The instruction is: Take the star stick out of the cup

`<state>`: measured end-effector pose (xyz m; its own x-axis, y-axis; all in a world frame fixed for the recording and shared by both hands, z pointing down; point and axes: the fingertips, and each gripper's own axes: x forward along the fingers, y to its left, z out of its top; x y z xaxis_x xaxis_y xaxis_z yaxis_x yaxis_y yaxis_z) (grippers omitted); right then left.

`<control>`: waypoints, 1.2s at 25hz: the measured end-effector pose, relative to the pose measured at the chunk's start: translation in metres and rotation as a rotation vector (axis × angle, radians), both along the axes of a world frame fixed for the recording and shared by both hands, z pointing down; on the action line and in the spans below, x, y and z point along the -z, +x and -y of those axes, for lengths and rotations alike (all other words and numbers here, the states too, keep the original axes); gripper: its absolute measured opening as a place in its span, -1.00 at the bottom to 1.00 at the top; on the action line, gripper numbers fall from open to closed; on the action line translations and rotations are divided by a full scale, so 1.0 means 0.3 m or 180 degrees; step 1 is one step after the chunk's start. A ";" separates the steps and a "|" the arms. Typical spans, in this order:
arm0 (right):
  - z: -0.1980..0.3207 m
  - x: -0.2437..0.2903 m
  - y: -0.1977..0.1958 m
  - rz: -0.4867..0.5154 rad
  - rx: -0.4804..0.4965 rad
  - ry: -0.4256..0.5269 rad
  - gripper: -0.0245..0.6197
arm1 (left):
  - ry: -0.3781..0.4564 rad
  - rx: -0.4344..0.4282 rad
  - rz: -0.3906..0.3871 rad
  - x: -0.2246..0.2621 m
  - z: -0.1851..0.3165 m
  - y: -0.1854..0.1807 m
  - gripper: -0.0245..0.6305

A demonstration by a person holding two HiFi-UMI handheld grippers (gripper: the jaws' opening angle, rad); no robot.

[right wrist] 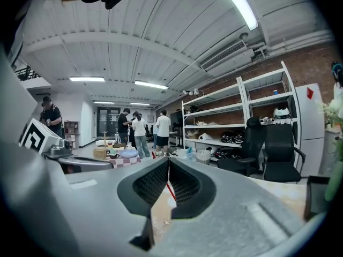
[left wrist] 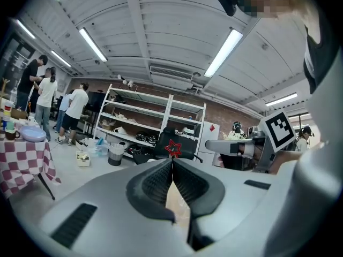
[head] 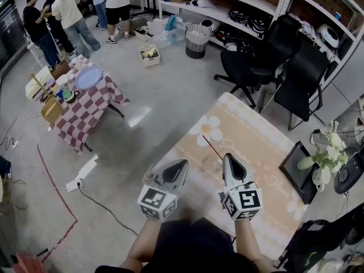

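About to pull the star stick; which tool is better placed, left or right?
Right, probably. The right tool has its tip beside the star stick, which shows close by its shut jaws in the right gripper view. The left tool sits farther off, also shut.

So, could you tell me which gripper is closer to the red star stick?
The right gripper: its tip is beside the lower end of the star stick; the left gripper is farther off.

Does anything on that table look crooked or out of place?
Only the red star stick: it leans to the left over the beige floral tablecloth instead of standing upright. Nothing looks spilled or broken.
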<state>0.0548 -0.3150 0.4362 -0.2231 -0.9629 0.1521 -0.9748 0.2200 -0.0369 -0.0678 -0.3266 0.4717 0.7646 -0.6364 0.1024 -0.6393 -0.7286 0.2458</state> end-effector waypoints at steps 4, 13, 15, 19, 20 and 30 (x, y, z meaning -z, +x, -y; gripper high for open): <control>0.012 0.008 -0.011 -0.0033 0.0067 0.0017 -0.91 | 0.0011 -0.0040 -0.0005 0.005 0.022 0.016 -0.89; 0.047 -0.004 -0.017 -0.0012 0.0213 -0.0060 -0.91 | -0.0023 0.0023 0.0025 -0.005 0.057 0.017 -0.89; 0.053 -0.014 -0.035 0.0000 0.0285 -0.0096 -0.82 | -0.0041 0.0054 0.0037 -0.016 0.065 0.008 -0.89; 0.064 -0.035 -0.069 -0.0037 0.0391 -0.0163 -0.66 | -0.0078 0.0113 0.0047 -0.033 0.076 -0.015 -0.89; 0.068 -0.038 -0.075 -0.0048 0.0403 -0.0169 -0.64 | -0.0086 0.0125 0.0043 -0.036 0.078 -0.021 -0.89; 0.119 -0.052 -0.120 -0.0109 0.0510 -0.0198 -0.48 | -0.0164 0.0220 0.0052 -0.072 0.093 -0.070 -0.89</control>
